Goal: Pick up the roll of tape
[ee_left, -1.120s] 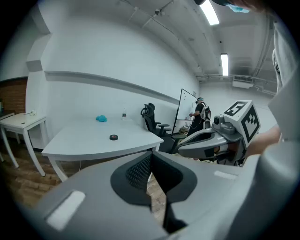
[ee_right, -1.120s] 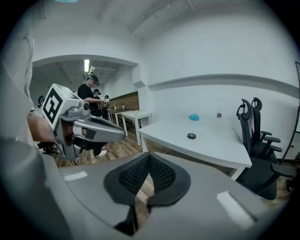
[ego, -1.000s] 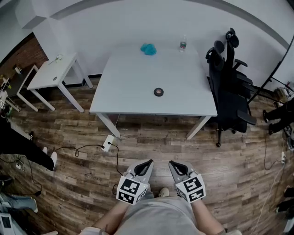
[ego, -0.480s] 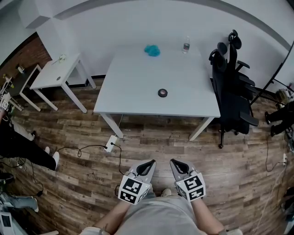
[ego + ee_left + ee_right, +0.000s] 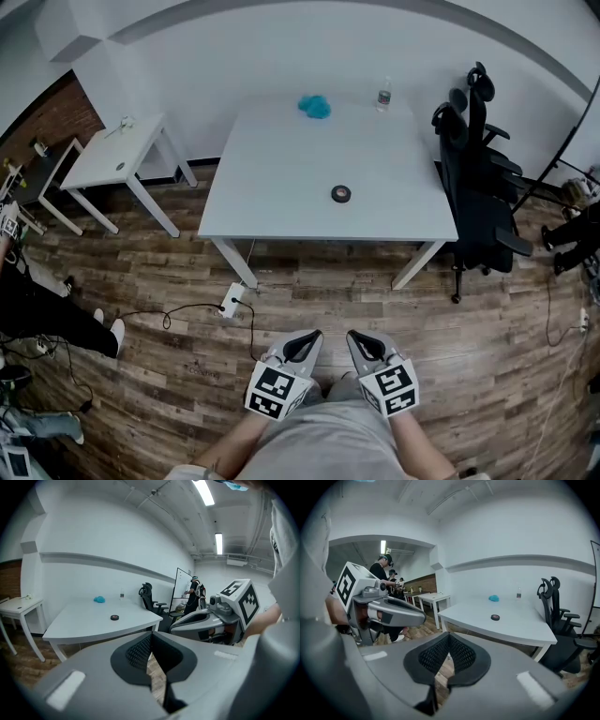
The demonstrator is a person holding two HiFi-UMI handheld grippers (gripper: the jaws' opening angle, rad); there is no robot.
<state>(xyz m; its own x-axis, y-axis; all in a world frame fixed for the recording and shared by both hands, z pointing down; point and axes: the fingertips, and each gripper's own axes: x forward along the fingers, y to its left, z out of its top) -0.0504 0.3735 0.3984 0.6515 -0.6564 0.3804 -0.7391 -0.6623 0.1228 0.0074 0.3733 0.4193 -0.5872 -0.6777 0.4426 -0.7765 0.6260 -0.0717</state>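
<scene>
The roll of tape is a small black ring lying flat near the middle of the white table. It also shows in the left gripper view and the right gripper view. Both grippers are held side by side close to the person's body, over the wooden floor, well short of the table. My left gripper has its jaws closed together with nothing between them. My right gripper is shut and empty too. Both point towards the table.
A black office chair stands at the table's right side. A blue cloth and a water bottle sit at the table's far edge. A small white side table stands left. A power strip with its cable lies on the floor.
The table and tape have slid lower and a little right in the head view as the person and both grippers moved towards them. The jaws stayed shut.
</scene>
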